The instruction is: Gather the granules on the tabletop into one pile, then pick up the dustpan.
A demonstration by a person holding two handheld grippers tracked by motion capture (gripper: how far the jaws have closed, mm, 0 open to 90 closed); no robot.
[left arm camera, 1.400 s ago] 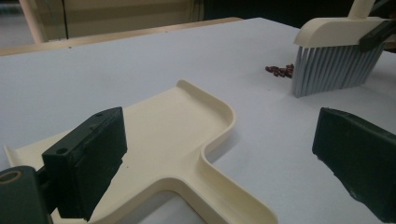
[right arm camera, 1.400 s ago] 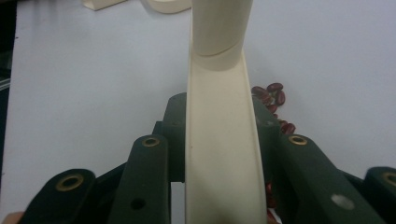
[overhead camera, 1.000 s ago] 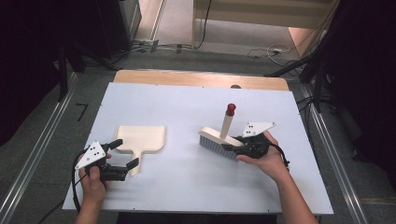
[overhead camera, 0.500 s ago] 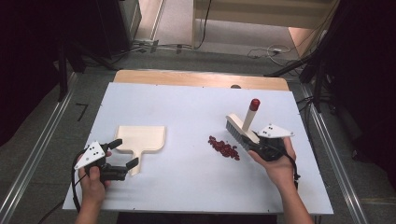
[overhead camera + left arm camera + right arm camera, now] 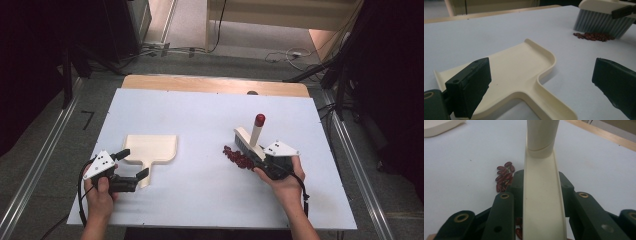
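A cream dustpan [image 5: 150, 147] lies flat on the left of the white board [image 5: 200, 110]. My left gripper [image 5: 134, 163] is open, its jaws standing either side of the pan's handle without touching it. Seen from the left gripper view, the dustpan [image 5: 519, 65] runs between the left gripper's [image 5: 541, 80] wide jaws. My right gripper [image 5: 263, 156] is shut on the back of a cream hand brush [image 5: 248, 141] with a red-tipped handle. The bristles rest at the right edge of a small pile of red beans [image 5: 235, 156]. The right gripper view shows the brush [image 5: 541, 195] clamped and the beans [image 5: 504, 176] to its left.
A wooden strip [image 5: 215, 84] borders the board's far edge. Metal rails [image 5: 37, 165] run along both sides of the table, with cables on the floor [image 5: 280, 52] beyond. In the left gripper view the brush [image 5: 601, 21] and beans [image 5: 594, 36] sit at the far right.
My right gripper swung the brush to the right off the beans, uncovering the pile, then brought it back left to the pile's edge. My left gripper stayed still.
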